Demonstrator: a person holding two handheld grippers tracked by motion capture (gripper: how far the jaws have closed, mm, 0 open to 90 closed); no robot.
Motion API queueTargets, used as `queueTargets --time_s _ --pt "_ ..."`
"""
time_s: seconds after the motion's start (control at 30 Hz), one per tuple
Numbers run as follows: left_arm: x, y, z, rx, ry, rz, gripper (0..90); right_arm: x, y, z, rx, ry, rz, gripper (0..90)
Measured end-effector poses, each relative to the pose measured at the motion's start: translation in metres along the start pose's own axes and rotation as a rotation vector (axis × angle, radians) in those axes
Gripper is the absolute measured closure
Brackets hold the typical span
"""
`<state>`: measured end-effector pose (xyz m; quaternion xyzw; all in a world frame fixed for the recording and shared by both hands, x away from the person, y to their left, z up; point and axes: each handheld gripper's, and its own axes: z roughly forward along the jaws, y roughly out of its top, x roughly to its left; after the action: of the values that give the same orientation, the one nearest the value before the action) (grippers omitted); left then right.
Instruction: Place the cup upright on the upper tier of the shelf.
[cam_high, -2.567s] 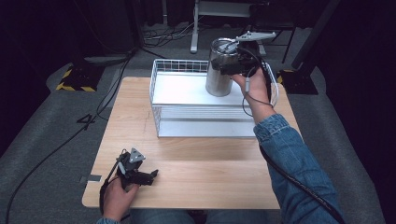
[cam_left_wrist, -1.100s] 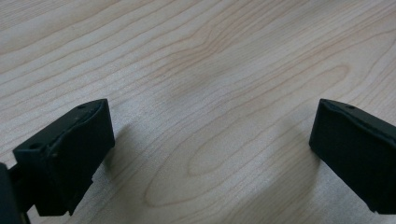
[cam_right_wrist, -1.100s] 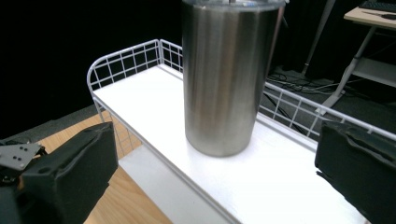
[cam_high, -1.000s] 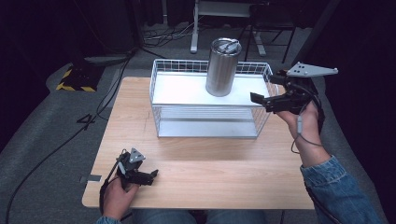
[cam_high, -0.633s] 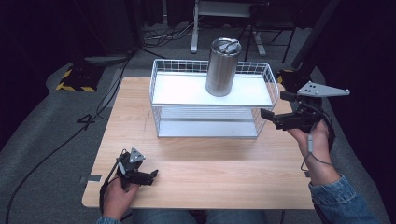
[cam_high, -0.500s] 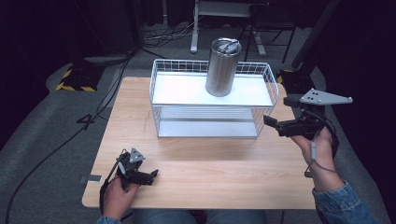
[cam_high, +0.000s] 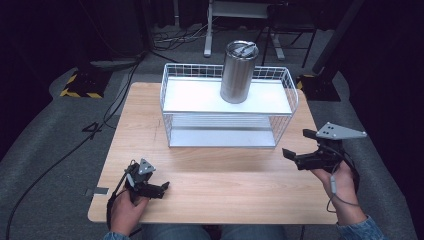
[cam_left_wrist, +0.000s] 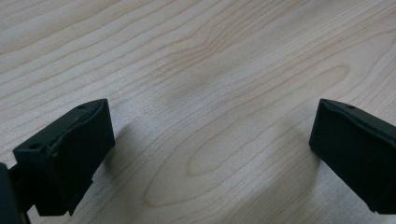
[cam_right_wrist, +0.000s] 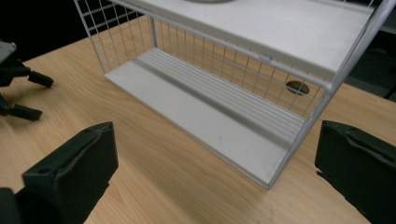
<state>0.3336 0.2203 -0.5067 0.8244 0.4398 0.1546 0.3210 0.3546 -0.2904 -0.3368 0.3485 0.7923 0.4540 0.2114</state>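
Right gripper (cam_high: 299, 159) — jaws spread wide, empty, held off the table's right edge beside the wire rack (cam_high: 170, 120); left gripper (cam_high: 161, 189) likewise parted and empty, resting low over the wooden table (cam_high: 220, 185) near its front-left corner. Steel tumbler (cam_high: 238, 72) — upright on the rack's top shelf, toward the back; probably rigid, smooth and slippery, best clasped around mid-body.

Steel cup (cam_right_wrist: 205, 1) cropped at top edge

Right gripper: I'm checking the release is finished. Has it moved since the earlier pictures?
Yes. The right gripper left the steel tumbler on the wire rack and pulled back toward the person.
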Motion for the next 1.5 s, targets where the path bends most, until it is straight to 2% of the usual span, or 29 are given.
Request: queueTargets --time_s 0.2,0.4,0.7,1.13,1.5 --pt "0.0 0.0 0.0 0.0 0.0 0.001 0.5 -0.001 -0.028 0.009 -0.014 0.003 0.03 0.0" --pt "0.0 0.0 0.0 0.0 0.0 0.001 0.5 0.001 -0.053 0.021 0.026 -0.02 0.019 0.0" --pt "0.0 0.0 0.0 0.0 -0.001 0.0 0.5 0.007 -0.085 0.042 0.079 0.006 0.039 0.0" --pt "0.0 0.0 0.0 0.001 0.0 0.001 0.5 0.014 -0.115 0.063 0.132 0.015 0.057 0.1" --pt "0.0 0.0 0.0 0.0 -0.001 0.0 0.5 0.015 -0.13 0.077 0.19 0.012 0.048 2.0"
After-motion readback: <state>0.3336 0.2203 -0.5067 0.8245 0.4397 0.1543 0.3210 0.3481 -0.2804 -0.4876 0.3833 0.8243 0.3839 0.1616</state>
